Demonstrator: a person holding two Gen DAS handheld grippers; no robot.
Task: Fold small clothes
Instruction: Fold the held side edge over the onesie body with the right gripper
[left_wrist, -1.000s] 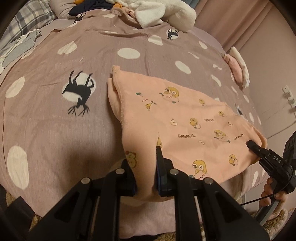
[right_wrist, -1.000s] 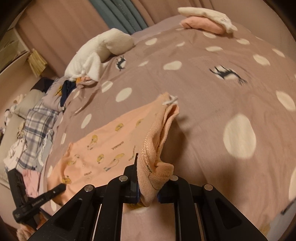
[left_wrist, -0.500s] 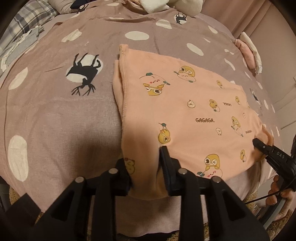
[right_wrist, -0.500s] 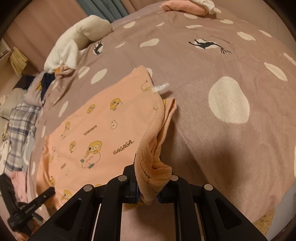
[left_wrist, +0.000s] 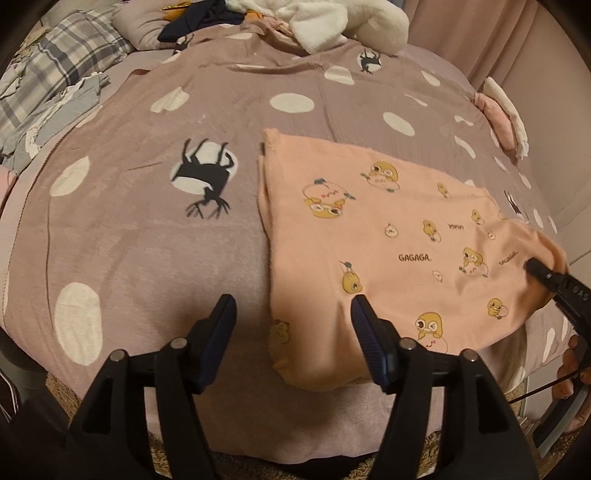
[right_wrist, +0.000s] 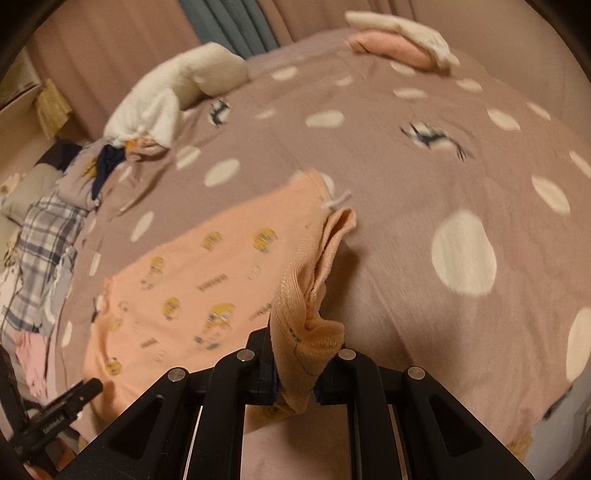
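Already folded once, the peach duck-print cotton garment (left_wrist: 388, 236) lies on the dotted mauve bedspread (left_wrist: 147, 229); left gripper (left_wrist: 293, 314) jaws are opening off its hem, right gripper (right_wrist: 295, 363) pinches its corner; further folds remain.

Spotted bedspread (left_wrist: 147, 258), pink curtains (left_wrist: 480, 44)

Your peach garment (left_wrist: 388, 236) is soft matt knit cloth with printed cartoon chicks, its ribbed hem looking coarser where it bunches. The bedspread (left_wrist: 147, 258) beneath it is a matt, faintly crinkled woven fabric. Your left gripper (left_wrist: 293, 325) is matt black plastic with shiny metal screw heads, and a fluffy white fleece (left_wrist: 332, 22) lies at the bedspread's far edge.
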